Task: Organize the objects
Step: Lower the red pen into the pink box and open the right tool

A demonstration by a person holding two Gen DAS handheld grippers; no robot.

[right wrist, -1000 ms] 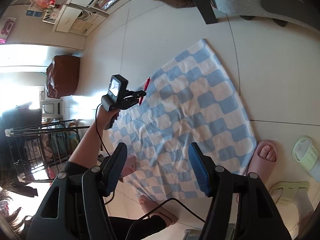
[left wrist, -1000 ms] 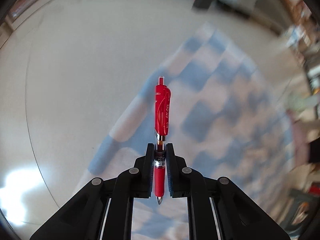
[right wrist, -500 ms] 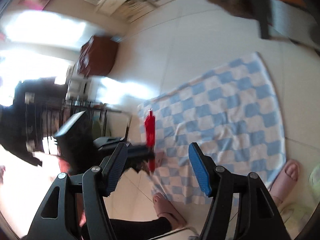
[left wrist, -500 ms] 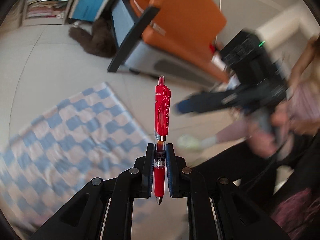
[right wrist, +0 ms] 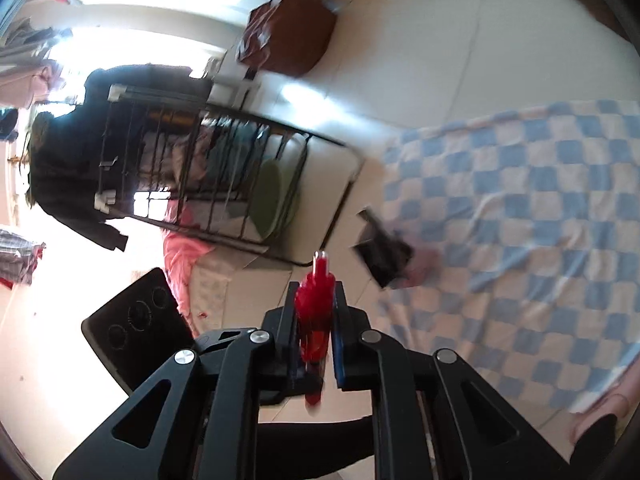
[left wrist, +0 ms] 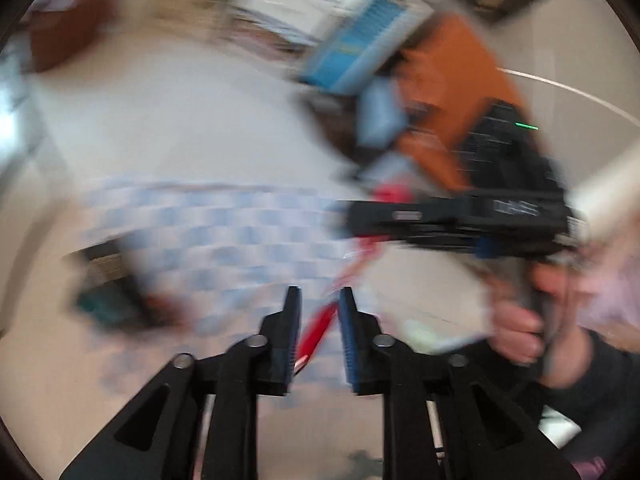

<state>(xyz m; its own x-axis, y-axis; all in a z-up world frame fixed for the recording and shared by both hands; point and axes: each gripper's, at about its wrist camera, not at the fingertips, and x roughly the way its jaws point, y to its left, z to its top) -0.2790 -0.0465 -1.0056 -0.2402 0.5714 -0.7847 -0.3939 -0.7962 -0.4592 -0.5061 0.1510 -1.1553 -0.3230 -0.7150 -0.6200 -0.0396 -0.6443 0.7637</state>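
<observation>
**A:** Where was the red pen (right wrist: pixel 315 316) at that moment?

**B:** Between the pads of the right tool (right wrist: pixel 314 300). In the right wrist view it stood nearly end-on, its clear tip pointing away from the camera, and the two jaws were closing on its barrel with the pads right against it.

**A:** And the left tool (left wrist: pixel 319 304)?

**B:** Its jaws were opening. In the left wrist view the pen (left wrist: pixel 320 326) ran slantwise through the gap, but the blue pads stood a little apart from it on both sides, so they were not pressing on it. That picture was badly blurred.

**A:** Could you see the other tool from there?

**B:** Yes. The right tool (left wrist: pixel 360 220) crossed the left wrist view sideways, a long black body with a green light on top, and the person's right hand (left wrist: pixel 520 320) gripped its handle below.

**A:** What lay underneath?

**B:** A blue-and-white checked cloth (right wrist: pixel 540 208) spread on the pale tiled floor (right wrist: pixel 440 40). A small dark object (right wrist: pixel 382 252) lay at the cloth's edge; I could not tell what it was.
</observation>
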